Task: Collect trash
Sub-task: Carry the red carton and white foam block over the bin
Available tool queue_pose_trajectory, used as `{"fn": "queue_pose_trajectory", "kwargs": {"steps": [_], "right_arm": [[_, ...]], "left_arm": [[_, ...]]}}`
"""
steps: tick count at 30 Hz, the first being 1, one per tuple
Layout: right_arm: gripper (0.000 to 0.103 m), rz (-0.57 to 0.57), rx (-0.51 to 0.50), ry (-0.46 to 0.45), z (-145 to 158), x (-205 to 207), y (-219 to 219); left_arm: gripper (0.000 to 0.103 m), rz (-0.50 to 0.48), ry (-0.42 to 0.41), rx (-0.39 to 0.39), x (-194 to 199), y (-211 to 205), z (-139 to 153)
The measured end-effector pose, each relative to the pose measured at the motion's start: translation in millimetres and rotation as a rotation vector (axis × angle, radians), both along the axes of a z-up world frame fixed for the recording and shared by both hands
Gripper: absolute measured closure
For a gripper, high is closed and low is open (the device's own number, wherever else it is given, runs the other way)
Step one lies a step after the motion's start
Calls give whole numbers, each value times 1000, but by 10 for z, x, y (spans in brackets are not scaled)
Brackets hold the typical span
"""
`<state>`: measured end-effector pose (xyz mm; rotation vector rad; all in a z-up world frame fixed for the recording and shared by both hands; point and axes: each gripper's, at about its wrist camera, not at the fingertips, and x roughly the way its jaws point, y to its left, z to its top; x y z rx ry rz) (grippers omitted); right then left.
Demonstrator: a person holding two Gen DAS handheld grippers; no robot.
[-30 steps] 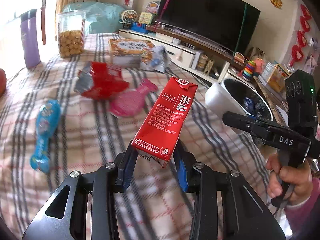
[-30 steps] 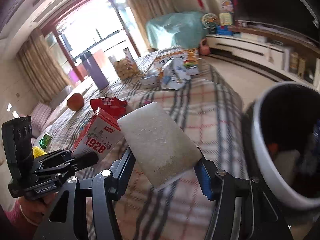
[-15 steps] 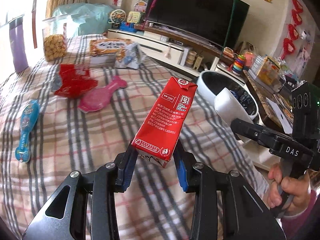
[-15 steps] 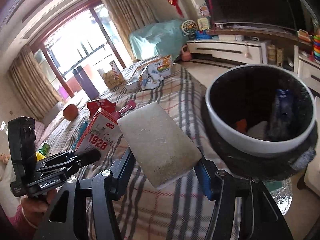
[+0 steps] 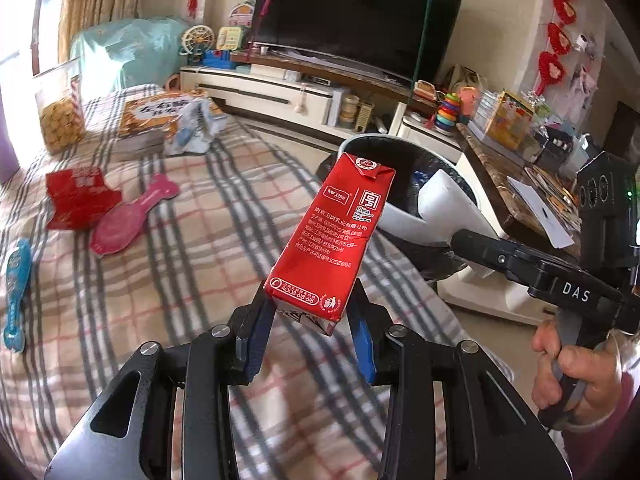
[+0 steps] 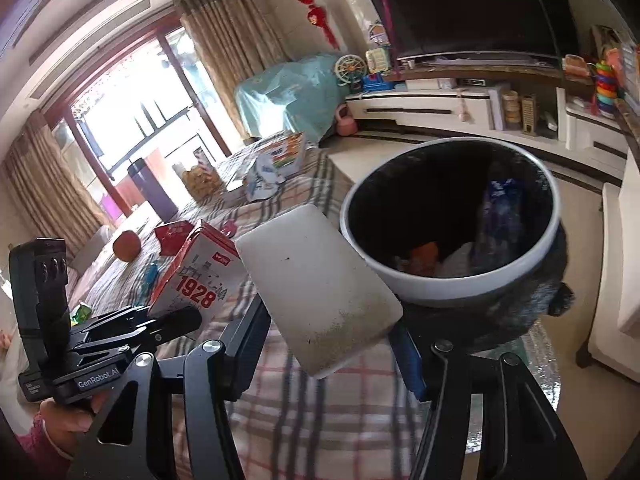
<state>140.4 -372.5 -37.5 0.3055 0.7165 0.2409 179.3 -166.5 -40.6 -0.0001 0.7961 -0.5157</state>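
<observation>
The plaid-blanketed table (image 5: 192, 248) fills the left wrist view, and the round white-rimmed bin with a black liner (image 6: 452, 280) stands just beside its far edge. The left gripper (image 5: 310, 316) is clenched on the base of a red rectangular milk carton (image 5: 330, 236), which tilts up and away over the blanket. The right gripper (image 6: 332, 344) is clamped on a flat white rounded-rectangle slab (image 6: 316, 288), possibly foam, its top corner near the bin rim.

Only the right wrist view looks into the bin: an orange scrap (image 6: 424, 254), a blue wrapper (image 6: 500, 208) and something pale lie inside. It also shows the carton's white face printed "1928". Only the left wrist view shows the loose litter on the blanket: a crumpled red foil packet (image 5: 78, 196), a pink fish-shaped wrapper (image 5: 128, 220) touching it, and a blue wrapper at the left edge (image 5: 16, 292), well apart from those 2.
</observation>
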Motion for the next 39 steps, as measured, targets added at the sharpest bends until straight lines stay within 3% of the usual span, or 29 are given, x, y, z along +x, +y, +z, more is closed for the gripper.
{"fn": "queue_pose_trajectory", "kwargs": {"steps": [22, 39], "right_arm": [[44, -105, -28, -12, 71, 99, -619], [43, -103, -79, -6, 126, 407, -808]], "left_arm": [[68, -83, -26, 30, 199, -604, 117], [68, -121, -33, 68, 481, -1025, 185]]}}
